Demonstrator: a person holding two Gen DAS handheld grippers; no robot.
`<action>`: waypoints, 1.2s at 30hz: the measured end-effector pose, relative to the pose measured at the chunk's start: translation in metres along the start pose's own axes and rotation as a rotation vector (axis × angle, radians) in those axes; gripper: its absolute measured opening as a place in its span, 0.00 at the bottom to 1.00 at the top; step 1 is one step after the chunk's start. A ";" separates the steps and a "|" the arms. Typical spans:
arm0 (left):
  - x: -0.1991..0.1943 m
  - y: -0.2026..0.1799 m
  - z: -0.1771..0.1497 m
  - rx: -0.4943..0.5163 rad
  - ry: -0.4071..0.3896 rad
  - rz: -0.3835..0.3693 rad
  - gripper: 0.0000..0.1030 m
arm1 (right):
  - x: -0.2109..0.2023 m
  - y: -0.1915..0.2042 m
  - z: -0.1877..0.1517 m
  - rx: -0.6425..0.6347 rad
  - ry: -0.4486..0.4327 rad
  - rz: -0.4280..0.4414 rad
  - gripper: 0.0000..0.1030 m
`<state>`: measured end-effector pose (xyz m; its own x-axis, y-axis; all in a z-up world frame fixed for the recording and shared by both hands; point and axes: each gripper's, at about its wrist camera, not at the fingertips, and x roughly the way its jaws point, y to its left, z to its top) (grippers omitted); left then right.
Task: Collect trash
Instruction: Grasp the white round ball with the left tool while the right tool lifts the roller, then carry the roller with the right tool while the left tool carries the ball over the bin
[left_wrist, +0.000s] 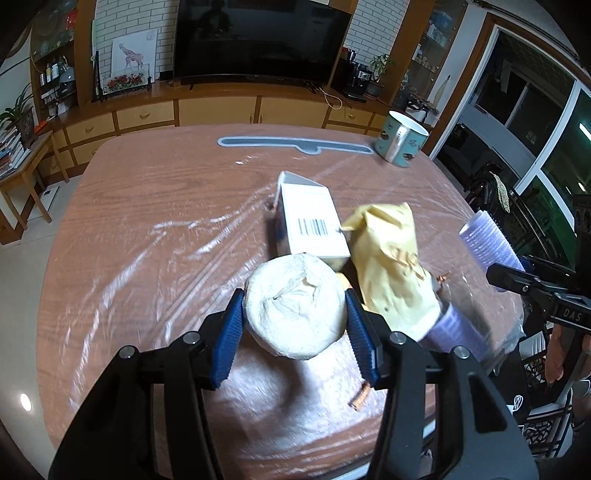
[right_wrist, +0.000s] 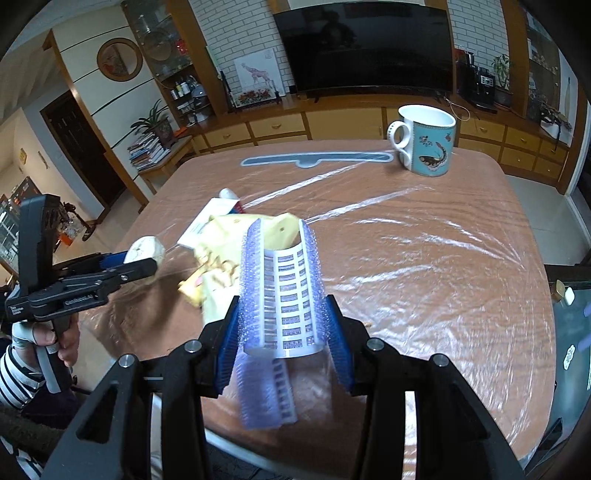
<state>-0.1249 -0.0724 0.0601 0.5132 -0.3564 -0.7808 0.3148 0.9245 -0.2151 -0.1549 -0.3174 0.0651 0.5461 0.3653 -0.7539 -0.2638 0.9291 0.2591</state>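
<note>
The left gripper has its jaws clamped on a crumpled paper ball; the right gripper pinches a purple hair roller, both above the surface. Keep both squeezes steady and level, clearing the yellow bag and carton.

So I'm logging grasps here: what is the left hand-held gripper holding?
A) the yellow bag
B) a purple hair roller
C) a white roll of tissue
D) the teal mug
C: in the left wrist view, the left hand-held gripper has its blue pads pressed on both sides of the white tissue roll; the purple hair roller is in the right hand-held gripper.
</note>
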 end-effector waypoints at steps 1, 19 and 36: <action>-0.001 -0.002 -0.002 0.002 0.001 0.000 0.52 | -0.002 0.002 -0.002 -0.002 0.000 0.007 0.42; -0.028 -0.035 -0.049 0.031 0.010 -0.018 0.52 | -0.029 0.024 -0.053 -0.019 0.037 0.104 0.42; -0.043 -0.058 -0.081 0.064 0.042 -0.042 0.52 | -0.043 0.034 -0.089 -0.053 0.093 0.143 0.42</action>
<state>-0.2302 -0.1001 0.0589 0.4646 -0.3876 -0.7962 0.3862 0.8978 -0.2116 -0.2582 -0.3065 0.0521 0.4248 0.4843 -0.7649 -0.3761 0.8629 0.3375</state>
